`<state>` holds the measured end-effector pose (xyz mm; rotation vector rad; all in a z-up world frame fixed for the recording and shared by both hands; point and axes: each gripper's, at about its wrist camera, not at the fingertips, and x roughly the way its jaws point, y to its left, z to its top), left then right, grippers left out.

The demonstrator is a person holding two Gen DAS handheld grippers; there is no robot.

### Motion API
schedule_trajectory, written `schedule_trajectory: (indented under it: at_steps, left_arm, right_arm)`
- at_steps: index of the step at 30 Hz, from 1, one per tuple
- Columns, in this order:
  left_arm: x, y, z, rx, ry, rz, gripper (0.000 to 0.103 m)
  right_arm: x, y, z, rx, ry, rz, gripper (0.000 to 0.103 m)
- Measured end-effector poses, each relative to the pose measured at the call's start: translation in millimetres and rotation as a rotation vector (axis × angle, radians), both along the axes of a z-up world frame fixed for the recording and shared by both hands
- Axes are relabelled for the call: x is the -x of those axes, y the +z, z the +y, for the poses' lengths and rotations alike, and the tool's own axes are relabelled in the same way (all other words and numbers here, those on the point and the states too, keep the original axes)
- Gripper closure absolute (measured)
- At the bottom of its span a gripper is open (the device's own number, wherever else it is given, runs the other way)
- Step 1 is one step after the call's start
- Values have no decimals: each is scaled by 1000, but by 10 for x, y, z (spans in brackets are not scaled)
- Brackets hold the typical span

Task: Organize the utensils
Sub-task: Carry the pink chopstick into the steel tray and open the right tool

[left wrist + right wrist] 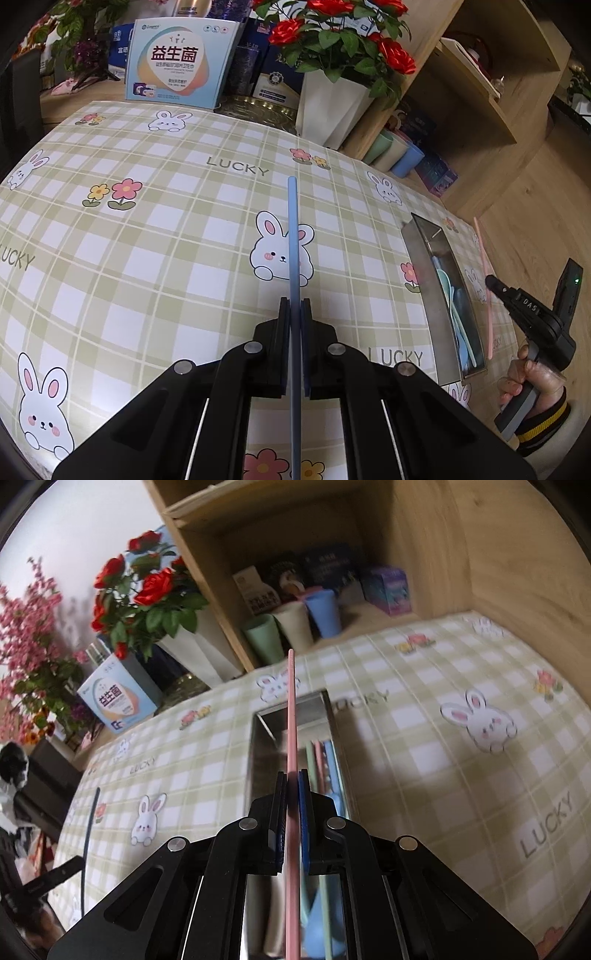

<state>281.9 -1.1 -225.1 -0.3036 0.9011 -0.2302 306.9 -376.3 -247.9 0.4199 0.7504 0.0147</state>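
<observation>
Left gripper (295, 306): clamped on blue chopstick (293, 236), held above the tabletop (147, 258), probably awaiting its turn. Right gripper (292, 779): clamped on pink chopstick (291, 716), aligned lengthwise over metal tray (260, 738) holding utensils, likely for dropping in.

"LUCKY" printed in grey caps on the checked tablecloth (155, 236), several spots: near far middle, left edge (partly cut off), and by the metal tray (424, 280); seen also in right wrist view, on the cloth's right side and beyond the tray. Light-blue box (177, 59) at the table's back has big dark-red chars "益生菌"; smaller lines under it too small to read. "DAS" in white on the right gripper (493, 283) body.
</observation>
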Motion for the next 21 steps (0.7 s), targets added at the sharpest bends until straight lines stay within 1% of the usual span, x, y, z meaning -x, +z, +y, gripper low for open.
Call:
schedule_trajectory:
  at_steps: [3,5,9,12,16,21]
  left_arm:
    - [-5,4,-24,-11,-9,0,98]
    - [-6,0,-22,-17,-8,2,98]
    - [-9,-13,11,-21,3,8,98]
    - [-14,-14,14,-19,6,8,98]
    - [-14,-23,-25,-17,-7,14,98]
    - [-23,-12,-51,-11,-15,22,98]
  right_arm:
    - [-9,-130,62,-8,1,27,97]
    - [-30,-196,98,9,3,42,97]
    - [-121,-236,128,75,27,73,97]
    - [-224,-264,84,99,63,121,97]
    - [-301,-350,93,155,96,191,97]
    - [-293,-409,94,144,94,219,97]
